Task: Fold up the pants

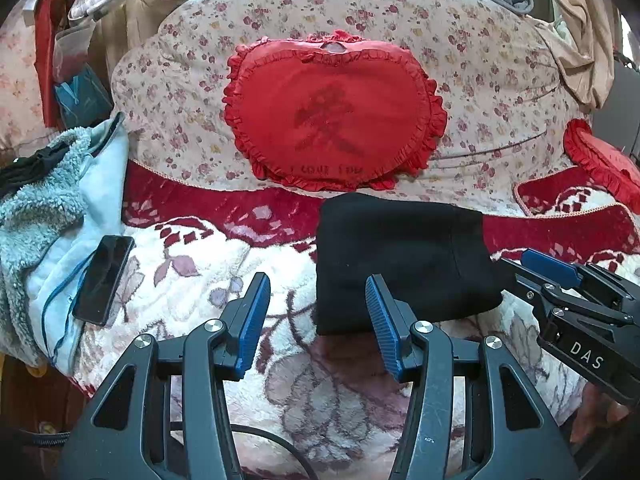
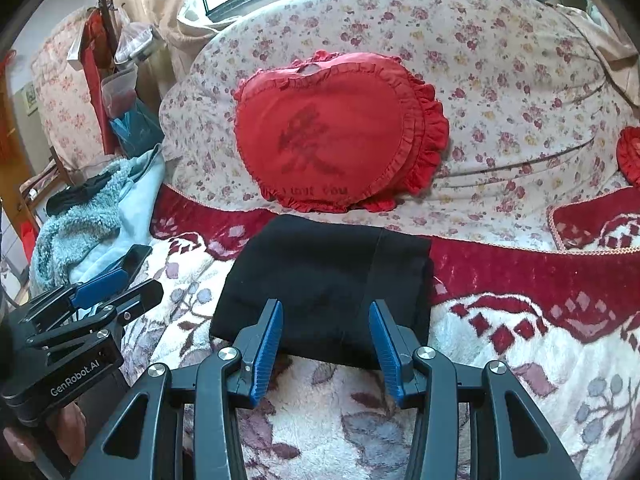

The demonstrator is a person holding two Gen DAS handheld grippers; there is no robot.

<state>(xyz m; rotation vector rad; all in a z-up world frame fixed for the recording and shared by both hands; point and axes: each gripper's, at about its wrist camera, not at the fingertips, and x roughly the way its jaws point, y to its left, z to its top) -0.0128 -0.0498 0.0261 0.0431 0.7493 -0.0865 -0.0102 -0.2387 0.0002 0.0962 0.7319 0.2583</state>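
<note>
Fleece garment (image 1: 48,200), pale blue-grey, shaggy pile, heaped at the far left edge. Phone (image 1: 104,280), flat black slab, lying beside it on the blanket (image 1: 192,280), a plush white and deep-red floral pile covering the surface. Left gripper (image 1: 318,296), black frame with ribbed blue pads, jaws parted with nothing between them, hovering over open blanket just left of the pants. Pants (image 1: 400,264), black matte knit, folded into a compact near-square bundle with straight edges, lying flat at centre just below the heart pillow (image 1: 332,120), red satin with a ruffled border, propped on floral cotton bedding (image 1: 480,60). Right gripper (image 2: 326,308), same make, jaws parted and empty, above the bundle's near edge. Clear blanket to the right; second red ruffled cushion (image 1: 604,160) at the far right edge.
</note>
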